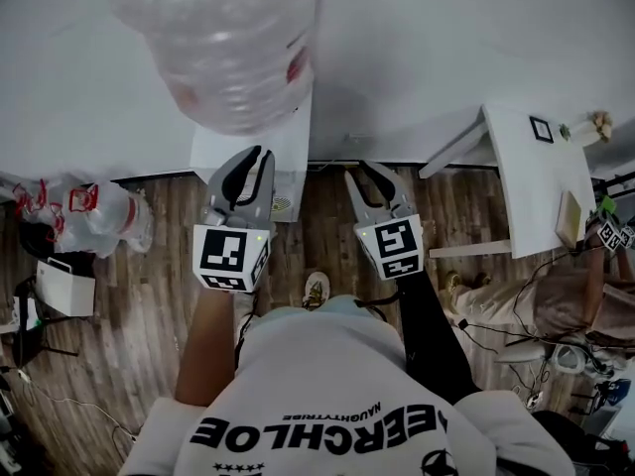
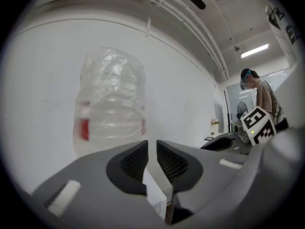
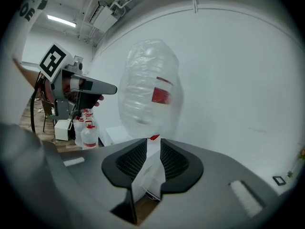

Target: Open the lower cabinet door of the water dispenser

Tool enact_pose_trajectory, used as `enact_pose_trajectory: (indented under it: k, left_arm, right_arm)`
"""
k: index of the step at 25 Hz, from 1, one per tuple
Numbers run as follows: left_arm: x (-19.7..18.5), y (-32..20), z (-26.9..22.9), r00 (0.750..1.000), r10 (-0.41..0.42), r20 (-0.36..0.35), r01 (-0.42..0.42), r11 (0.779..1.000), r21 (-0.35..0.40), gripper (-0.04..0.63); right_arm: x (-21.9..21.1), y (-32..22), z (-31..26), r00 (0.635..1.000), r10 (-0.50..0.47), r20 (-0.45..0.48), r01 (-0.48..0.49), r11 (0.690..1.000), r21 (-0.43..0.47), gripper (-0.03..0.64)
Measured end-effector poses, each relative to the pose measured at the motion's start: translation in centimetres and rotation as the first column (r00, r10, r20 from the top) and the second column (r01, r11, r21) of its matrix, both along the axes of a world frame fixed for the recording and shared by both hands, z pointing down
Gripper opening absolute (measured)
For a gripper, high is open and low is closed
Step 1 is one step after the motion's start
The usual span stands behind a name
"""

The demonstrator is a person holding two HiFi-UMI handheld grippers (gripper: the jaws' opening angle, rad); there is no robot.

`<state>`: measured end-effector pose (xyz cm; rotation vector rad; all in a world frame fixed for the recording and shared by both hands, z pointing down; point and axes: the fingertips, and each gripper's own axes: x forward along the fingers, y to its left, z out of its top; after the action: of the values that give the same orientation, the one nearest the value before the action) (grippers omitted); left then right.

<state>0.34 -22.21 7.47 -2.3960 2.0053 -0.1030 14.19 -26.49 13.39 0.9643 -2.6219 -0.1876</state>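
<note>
The water dispenser [image 1: 260, 145] is a white cabinet against the wall, topped by a large clear bottle [image 1: 223, 43]. From the head view I look down on it, so its lower door is hidden. My left gripper [image 1: 255, 159] hovers over the dispenser's front edge, jaws a narrow gap apart and empty. My right gripper [image 1: 365, 175] is just right of the cabinet, also slightly open and empty. The left gripper [image 2: 151, 151] points at the bottle [image 2: 112, 104]. The right gripper [image 3: 153, 149] frames the white cabinet front [image 3: 150, 175] below the bottle [image 3: 150, 94].
Spare water bottles [image 1: 94, 216] and a white box [image 1: 64, 286] lie on the wooden floor at left. A white table [image 1: 536, 177] stands at right, with cables and a seated person [image 1: 585, 286] beyond. Another person [image 2: 259, 92] stands far off.
</note>
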Motion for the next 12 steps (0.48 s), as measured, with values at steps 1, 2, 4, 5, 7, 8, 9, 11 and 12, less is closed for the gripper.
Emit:
enact_pose_trajectory:
  k: [1, 2, 4, 5, 7, 8, 9, 11, 12]
  left_arm:
    - [0.5, -0.5, 0.1, 1.000, -0.002, 0.001, 0.002, 1.000, -0.002, 0.058]
    - [1.0, -1.0, 0.1, 1.000, -0.004, 0.003, 0.004, 1.000, -0.005, 0.058]
    - [1.8, -1.9, 0.3, 1.000, -0.008, 0.009, 0.008, 1.000, -0.008, 0.058]
    - [2.1, -2.3, 0.4, 1.000, -0.012, 0.012, 0.012, 1.000, -0.008, 0.058]
    - [2.6, -2.9, 0.6, 1.000, -0.021, 0.020, 0.021, 1.000, -0.012, 0.057]
    - [2.9, -3.1, 0.7, 0.999, -0.025, 0.025, 0.025, 1.000, -0.014, 0.057]
    - [3.1, -3.4, 0.9, 0.999, -0.028, 0.029, 0.028, 0.999, -0.016, 0.057]
    - [3.7, -3.7, 1.0, 0.999, -0.026, 0.037, 0.027, 0.999, -0.017, 0.057]
    - [3.9, -3.8, 1.1, 0.999, -0.022, 0.043, 0.022, 1.000, -0.019, 0.057]
  right_arm:
    - [0.3, -0.4, 0.0, 1.000, -0.009, 0.004, 0.009, 1.000, -0.001, 0.069]
    - [0.6, -0.8, 0.1, 1.000, -0.021, 0.004, 0.021, 1.000, -0.001, 0.069]
    - [1.1, -1.5, 0.4, 0.999, -0.047, -0.003, 0.047, 0.999, 0.009, 0.069]
    - [1.3, -1.7, 0.6, 0.998, -0.059, -0.008, 0.059, 0.998, 0.015, 0.070]
    - [1.6, -2.2, 1.0, 0.997, -0.078, -0.011, 0.078, 0.997, 0.018, 0.070]
    - [1.8, -2.4, 1.3, 0.997, -0.082, -0.008, 0.082, 0.997, 0.014, 0.070]
    - [2.1, -2.6, 1.5, 0.997, -0.083, -0.002, 0.083, 0.997, 0.008, 0.069]
    - [2.5, -3.2, 1.9, 0.997, -0.081, 0.014, 0.081, 0.997, -0.006, 0.070]
    - [2.6, -3.5, 2.2, 0.997, -0.078, 0.021, 0.079, 0.997, -0.014, 0.069]
